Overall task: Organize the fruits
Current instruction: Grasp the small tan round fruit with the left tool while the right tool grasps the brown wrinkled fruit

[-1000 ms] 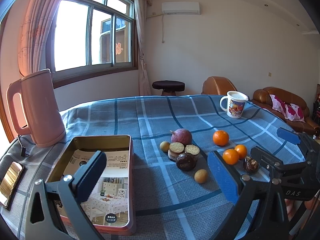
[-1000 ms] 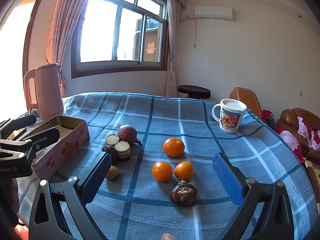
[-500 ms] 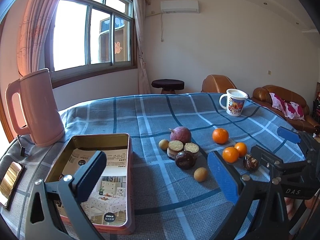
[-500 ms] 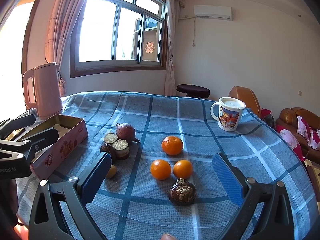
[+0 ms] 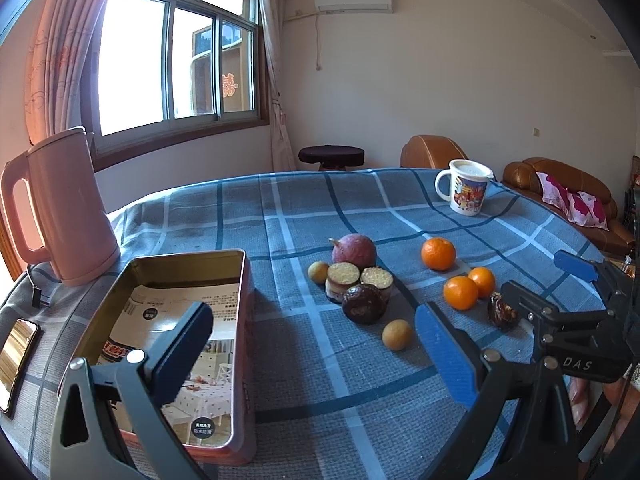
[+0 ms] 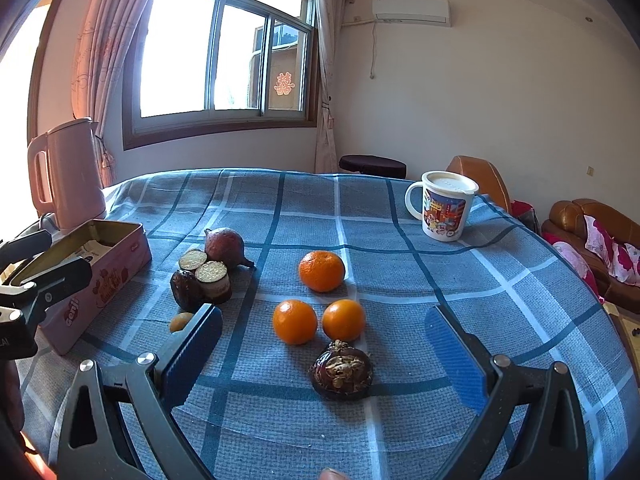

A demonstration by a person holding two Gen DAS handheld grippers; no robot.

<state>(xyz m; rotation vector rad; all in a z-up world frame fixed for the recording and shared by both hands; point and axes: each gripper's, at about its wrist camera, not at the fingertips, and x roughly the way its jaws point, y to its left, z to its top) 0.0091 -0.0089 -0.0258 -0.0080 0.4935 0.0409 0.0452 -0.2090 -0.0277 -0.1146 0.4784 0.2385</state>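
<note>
A: How are the grippers seen?

B: Left gripper [image 5: 312, 344] is held above the counter [image 5: 360, 216], jaws spread wide, nothing between them. One blue pad [image 5: 444, 356] is seen near a small yellow fruit [image 5: 397, 334]; the other hangs over the open tin [image 5: 245, 280]. Right gripper [image 6: 324, 348] is likewise released, jaws apart, w/ nothing gripped.

A: And the fruits?

B: All are laid on the blue plaid cloth, none in the tin. Three mandarins are grouped centre-right: one farther back [image 6: 321, 271], two side by side [image 6: 295, 321] [image 6: 343, 319], the pair nearly touching. A dark wrinkled fruit [image 6: 342, 370], poss. a mangosteen, is set just in front of that pair, framed between the right jaws. To the left, a reddish-purple round fruit [image 6: 224, 246] is backed by two cut pieces w/ yellow faces [image 6: 211, 272] and a dark round fruit [image 5: 363, 303], all touching. A second small yellow fruit [image 5: 319, 271] is placed beside that cluster.

A: Other items?

B: A pink kettle [image 5: 60, 212] is stood behind the tin; a lidded cartoon mug [image 6: 442, 208] is kept far right, well apart.
</note>
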